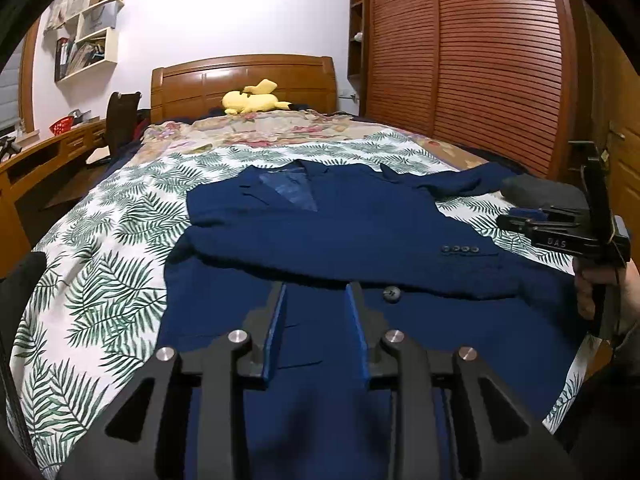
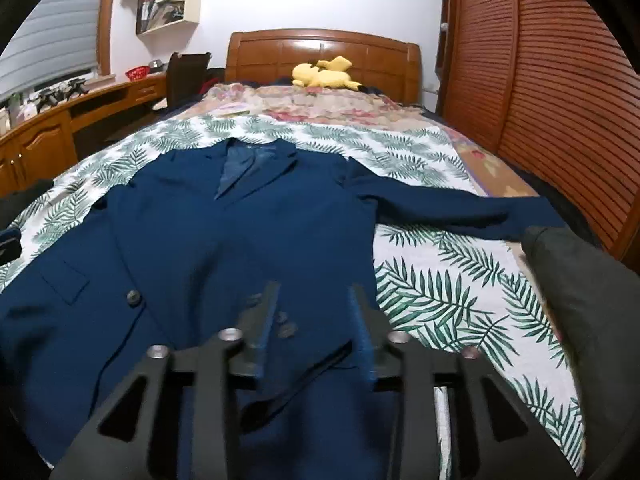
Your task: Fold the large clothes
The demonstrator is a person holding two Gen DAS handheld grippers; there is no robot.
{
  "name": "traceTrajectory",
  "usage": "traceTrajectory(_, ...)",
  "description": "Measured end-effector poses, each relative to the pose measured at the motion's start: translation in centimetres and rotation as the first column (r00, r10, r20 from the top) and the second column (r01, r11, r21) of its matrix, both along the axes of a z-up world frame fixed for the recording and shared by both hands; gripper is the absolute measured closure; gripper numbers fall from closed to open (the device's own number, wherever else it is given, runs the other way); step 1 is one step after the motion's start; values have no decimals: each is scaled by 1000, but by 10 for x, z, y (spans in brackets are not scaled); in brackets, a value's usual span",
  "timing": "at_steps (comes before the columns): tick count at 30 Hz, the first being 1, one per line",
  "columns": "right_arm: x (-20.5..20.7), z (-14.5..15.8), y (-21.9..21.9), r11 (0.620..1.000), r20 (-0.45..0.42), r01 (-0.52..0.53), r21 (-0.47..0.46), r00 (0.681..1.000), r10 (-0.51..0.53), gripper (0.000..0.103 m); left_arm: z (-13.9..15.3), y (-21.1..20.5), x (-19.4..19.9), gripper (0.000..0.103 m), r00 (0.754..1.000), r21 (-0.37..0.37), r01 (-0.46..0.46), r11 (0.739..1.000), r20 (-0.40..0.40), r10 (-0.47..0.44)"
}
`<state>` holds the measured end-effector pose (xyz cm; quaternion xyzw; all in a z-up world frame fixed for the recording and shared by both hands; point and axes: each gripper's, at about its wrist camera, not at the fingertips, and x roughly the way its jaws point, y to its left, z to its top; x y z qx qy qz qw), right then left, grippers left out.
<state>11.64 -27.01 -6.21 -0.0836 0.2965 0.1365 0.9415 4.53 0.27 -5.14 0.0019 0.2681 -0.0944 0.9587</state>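
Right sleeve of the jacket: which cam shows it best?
Right wrist. There the right sleeve lies stretched out across the leaf-print sheet, visible from shoulder nearly to its cuff. In the left wrist view the same sleeve is far off, foreshortened, and its end hides behind the right gripper.

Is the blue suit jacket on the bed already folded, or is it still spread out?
Partly folded. One sleeve lies across the front of the blue suit jacket, while the other sleeve stretches sideways over the leaf-print bedspread.
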Motion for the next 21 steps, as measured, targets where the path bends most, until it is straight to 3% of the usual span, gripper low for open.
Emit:
traceTrajectory(12,26,-47,9,997,-190,-75,4,979,75,63,10,-30,14,71,999,-5,43,999,-5,-43)
traceTrajectory(21,27,-50,10,996,-217,-85,15,972,86,62,28,-50,43,71,999,0,39,999,10,-39)
